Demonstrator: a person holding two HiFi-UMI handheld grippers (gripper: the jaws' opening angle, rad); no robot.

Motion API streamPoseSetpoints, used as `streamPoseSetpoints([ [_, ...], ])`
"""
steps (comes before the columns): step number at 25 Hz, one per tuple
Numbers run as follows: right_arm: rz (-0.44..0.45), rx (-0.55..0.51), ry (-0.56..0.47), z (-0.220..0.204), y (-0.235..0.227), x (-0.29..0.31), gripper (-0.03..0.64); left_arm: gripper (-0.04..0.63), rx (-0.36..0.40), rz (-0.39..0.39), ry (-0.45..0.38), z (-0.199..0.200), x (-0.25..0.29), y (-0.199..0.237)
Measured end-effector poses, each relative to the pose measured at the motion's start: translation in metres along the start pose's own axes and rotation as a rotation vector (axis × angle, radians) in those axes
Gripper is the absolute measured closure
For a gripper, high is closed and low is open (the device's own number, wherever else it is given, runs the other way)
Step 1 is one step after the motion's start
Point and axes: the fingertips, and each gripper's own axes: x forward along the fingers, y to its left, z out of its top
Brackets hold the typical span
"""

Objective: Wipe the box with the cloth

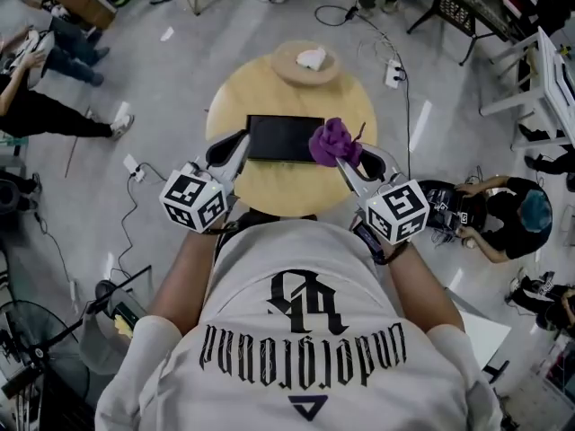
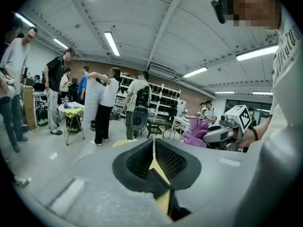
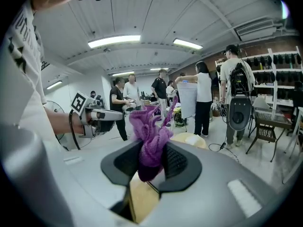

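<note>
Nearest the person, the left gripper (image 1: 234, 147) was held at about 8 o'clock of the round worktop (image 1: 269, 92), its jaws set together with nothing between them. The right gripper (image 1: 349, 163) was held at about 4 o'clock, its jaws clamped on the purple cloth (image 1: 334, 142), which was bunched above them and seen over the right end of the box (image 1: 283, 138); whether the lid was touched could not be told. The black box was laid flat across the middle of the worktop. Beyond it, at 12 o'clock, a shallow dish (image 1: 286, 70) with a white wad (image 1: 312, 58) was set. The wiping was judged not yet begun. For it to be done well, the cloth should be lowered flat onto the lid and drawn from 3 towards 9 o'clock in overlapping strokes, while the box is steadied at its left end by the closed left jaws so that it is not pushed along.
</note>
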Motion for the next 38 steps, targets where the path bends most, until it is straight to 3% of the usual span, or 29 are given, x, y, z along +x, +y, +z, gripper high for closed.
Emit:
streamPoseSetpoints([
  [7, 0.023, -0.043, -0.023, 0.008, -0.005, -0.015, 0.511, 0.589, -0.014, 0.036, -0.042, 0.008, -0.007, -0.010],
  [22, 0.131, -0.114, -0.078, 0.023, 0.016, -0.042, 0.511, 0.589, 0.024, 0.071, -0.011, 0.015, -0.043, -0.064],
  [32, 0.074, -0.096, -0.104, 0.016, 0.070, -0.057, 0.511, 0.589, 0.071, 0.001, -0.001, 0.005, -0.093, -0.075],
  [38, 0.022, -0.083, -0.117, 0.013, 0.123, -0.061, 0.511, 0.589, 0.050, -0.048, -0.009, -0.012, -0.144, -0.068],
])
